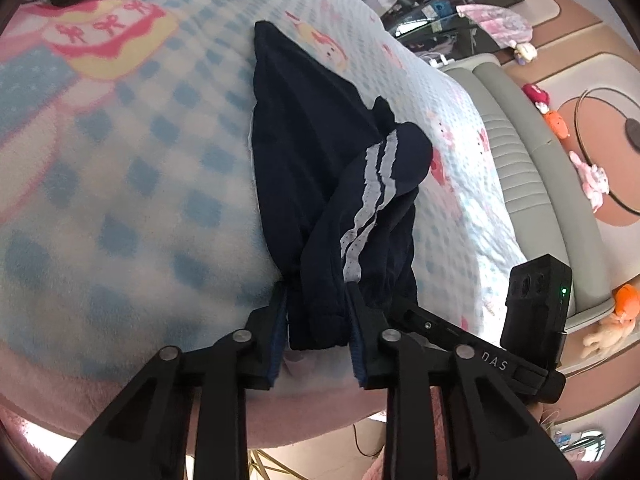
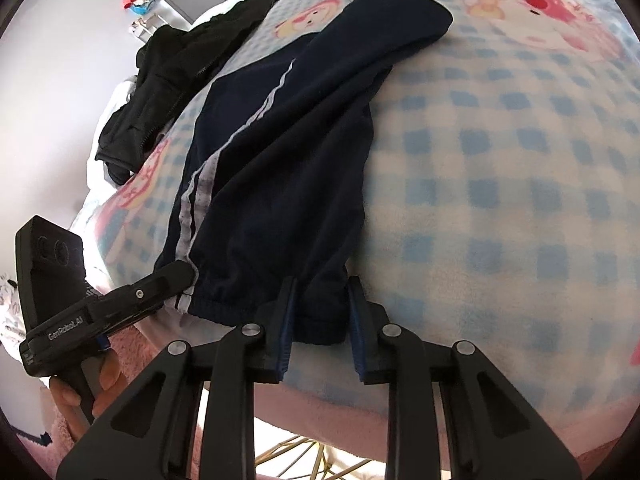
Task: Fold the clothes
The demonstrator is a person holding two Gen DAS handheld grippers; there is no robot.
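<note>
Navy track pants [image 1: 320,152] with twin white side stripes [image 1: 372,196] lay lengthwise on a bed covered by a blue-and-white checked cartoon blanket [image 1: 120,184], the elastic end toward the near edge of the bed. Left gripper [image 1: 318,292] was narrowed onto the near hem, a bunched fold of navy cloth pinched between its fingers, the striped leg doubled back over the rest. Right gripper [image 2: 322,280] was likewise closed down on the hem at the pants' other corner, cloth filling the gap between its blue-lined pads [image 2: 286,320]. Each gripper showed at the edge of the other's view, side by side along the same hem; a hand [image 2: 80,392] gripped the left one's handle. A separate black zipped garment [image 2: 176,68] lay crumpled further up the bed, apart from the pants. Beyond the bed's far side, a grey padded frame [image 1: 520,168] and soft toys [image 1: 592,184] on the floor.
</note>
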